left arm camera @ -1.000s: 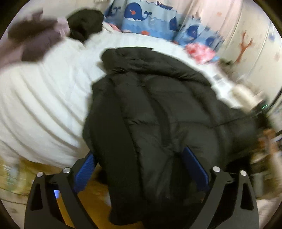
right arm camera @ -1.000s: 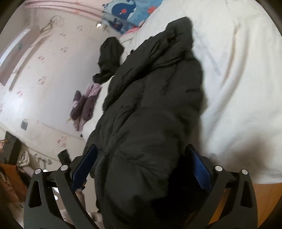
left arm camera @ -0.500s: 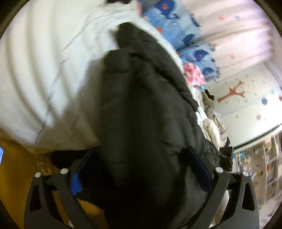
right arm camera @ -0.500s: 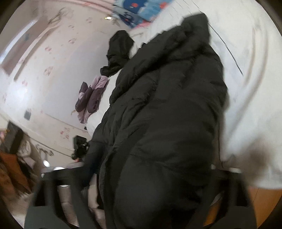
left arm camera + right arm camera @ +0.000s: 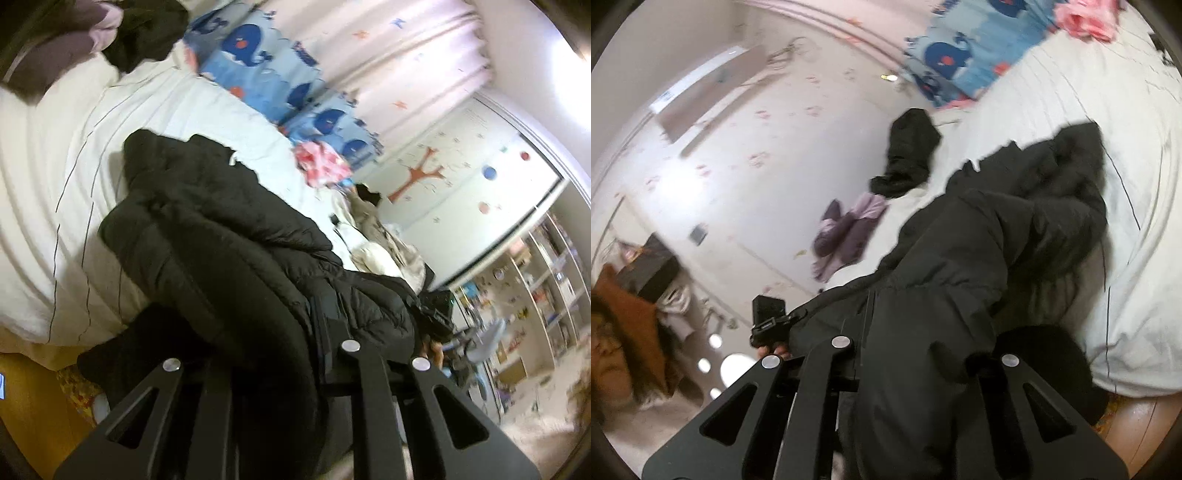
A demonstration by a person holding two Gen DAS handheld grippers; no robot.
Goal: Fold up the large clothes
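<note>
A white bed (image 5: 55, 155) carries a black puffer coat (image 5: 229, 236), its hem drawn off the bed's near edge. Left gripper (image 5: 284, 354) is clamped on the hem; right gripper (image 5: 916, 354) is closing on coat fabric.

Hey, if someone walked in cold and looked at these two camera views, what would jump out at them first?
The big black puffer coat dominates both views, sprawled across the white bed with its near edge bunched up in the left gripper, which is shut on it, and in the right gripper, whose jaws are closing on it. Next, the bright blue whale-print bedding at the far end of the bed.
</note>
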